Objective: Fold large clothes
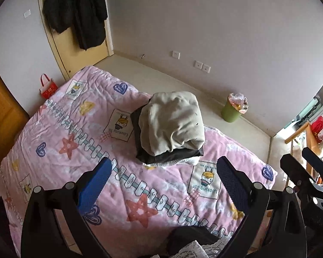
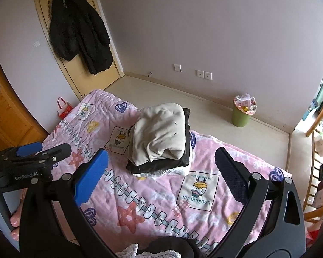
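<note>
I see three folded garments stacked (image 1: 170, 129) mid-bed (image 1: 53, 150) at 12 o'clock, looks mostly done, left gripper (image 1: 163, 185) and right gripper (image 2: 161, 178) jaws wide and empty, dark clothing (image 2: 174, 247) at 6 o'clock probably left.

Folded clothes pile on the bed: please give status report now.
Left tool open, empty. Right tool open, empty. Folded pile on pink quilt, beige garment on top, untouched. Dark garment at near edge, not yet folded. Nothing in the way.
</note>
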`<state>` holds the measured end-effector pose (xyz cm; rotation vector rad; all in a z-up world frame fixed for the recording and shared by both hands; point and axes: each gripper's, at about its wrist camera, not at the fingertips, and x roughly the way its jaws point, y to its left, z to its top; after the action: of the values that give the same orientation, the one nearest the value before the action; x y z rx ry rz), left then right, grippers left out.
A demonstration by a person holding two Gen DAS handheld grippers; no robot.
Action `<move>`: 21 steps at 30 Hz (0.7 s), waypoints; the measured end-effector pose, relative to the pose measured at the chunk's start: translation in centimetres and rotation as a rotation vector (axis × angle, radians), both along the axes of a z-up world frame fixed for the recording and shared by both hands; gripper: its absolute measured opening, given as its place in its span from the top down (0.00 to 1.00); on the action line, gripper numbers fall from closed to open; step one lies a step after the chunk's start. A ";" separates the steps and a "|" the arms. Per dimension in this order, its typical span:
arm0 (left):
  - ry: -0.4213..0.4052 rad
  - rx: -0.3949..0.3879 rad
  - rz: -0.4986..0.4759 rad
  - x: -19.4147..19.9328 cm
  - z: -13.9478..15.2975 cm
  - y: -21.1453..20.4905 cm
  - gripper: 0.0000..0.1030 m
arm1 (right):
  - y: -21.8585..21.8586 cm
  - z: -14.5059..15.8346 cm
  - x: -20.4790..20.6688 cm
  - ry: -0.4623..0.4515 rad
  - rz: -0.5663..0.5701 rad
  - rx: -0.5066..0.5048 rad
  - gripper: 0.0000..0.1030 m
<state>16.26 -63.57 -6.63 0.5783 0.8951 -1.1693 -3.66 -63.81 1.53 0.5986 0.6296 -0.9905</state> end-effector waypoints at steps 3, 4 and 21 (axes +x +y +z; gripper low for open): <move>-0.003 0.010 -0.003 -0.2 -0.2 0.0 0.08 | 0.0 -0.3 -0.4 0.008 -0.006 0.011 0.06; -0.010 0.021 0.003 -0.3 -0.3 0.0 0.08 | 0.0 -0.4 -0.4 0.010 -0.009 0.015 0.06; -0.056 0.024 0.023 -0.9 0.1 -0.3 0.08 | -1.4 -1.3 -1.2 0.014 -0.032 0.023 0.06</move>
<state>15.32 -63.90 -6.55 0.6158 0.8673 -1.1175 -4.85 -65.18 0.20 0.6241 0.6458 -1.0189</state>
